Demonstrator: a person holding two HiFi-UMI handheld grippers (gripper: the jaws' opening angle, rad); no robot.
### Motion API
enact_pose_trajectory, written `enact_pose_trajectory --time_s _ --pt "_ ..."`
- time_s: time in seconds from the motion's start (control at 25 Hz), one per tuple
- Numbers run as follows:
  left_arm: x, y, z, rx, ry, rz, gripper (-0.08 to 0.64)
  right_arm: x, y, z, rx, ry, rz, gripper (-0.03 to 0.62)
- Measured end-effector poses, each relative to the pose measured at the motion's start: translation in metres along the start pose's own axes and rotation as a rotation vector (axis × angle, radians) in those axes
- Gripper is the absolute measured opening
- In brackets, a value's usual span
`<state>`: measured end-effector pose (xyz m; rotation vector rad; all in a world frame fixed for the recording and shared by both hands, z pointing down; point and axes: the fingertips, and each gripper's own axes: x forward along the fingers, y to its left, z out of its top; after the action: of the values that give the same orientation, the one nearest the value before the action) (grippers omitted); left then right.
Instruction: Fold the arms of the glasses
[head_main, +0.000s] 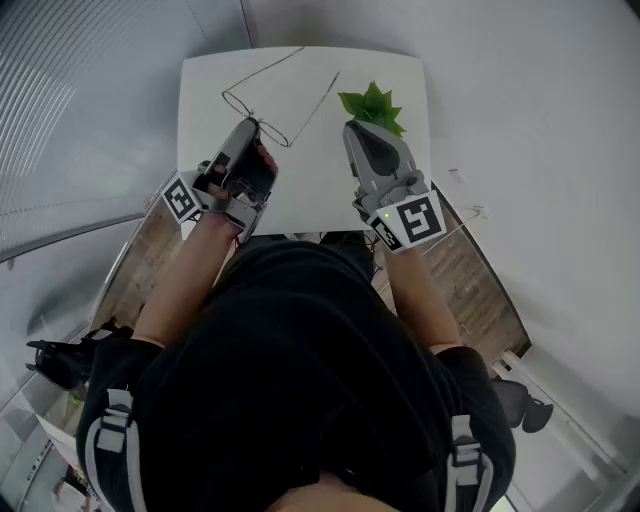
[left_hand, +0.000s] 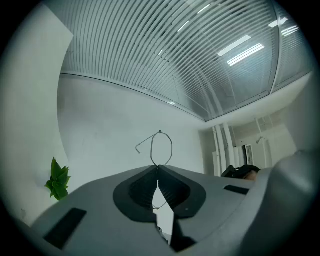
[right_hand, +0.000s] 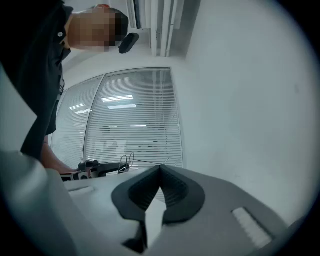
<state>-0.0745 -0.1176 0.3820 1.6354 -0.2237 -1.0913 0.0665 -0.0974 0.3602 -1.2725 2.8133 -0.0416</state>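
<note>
Two grippers were over the white table at this moment, and only one of them had anything in it. Your left gripper had its jaws pressed together on the glasses, pinching the thin wire frame close to one lens rim. In the left gripper view that rim stood up as a wire loop just past the jaw tips, and a short bend of wire showed lower down in the gap between the pads. From the pinch point, both arms of the glasses were spread open. One ran away from you towards the far left part of the table. The other slanted off to the right, towards the small green plant. Whether the frame rested on the table top or hung just above it could not be told from the head view. Your right gripper was to the right of the glasses and apart from them, its tips just beside the plant. Its jaws met at the tips with nothing between them.
</note>
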Motion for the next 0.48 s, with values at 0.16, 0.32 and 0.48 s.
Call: enact_pose_trajectory --time_s 0.16,0.32,0.48 --pt "0.000 0.000 0.000 -0.004 0.002 -0.001 0.014 0.001 -0.001 0.001 0.000 -0.003 -0.005 0.008" --pt "0.000 -0.001 0.000 -0.008 0.007 -0.005 0.014 0.005 -0.005 0.000 0.046 0.000 -0.012 0.009" --pt "-0.001 0.000 -0.002 -0.009 0.014 -0.004 0.014 0.012 -0.010 0.000 0.101 0.013 -0.012 0.041"
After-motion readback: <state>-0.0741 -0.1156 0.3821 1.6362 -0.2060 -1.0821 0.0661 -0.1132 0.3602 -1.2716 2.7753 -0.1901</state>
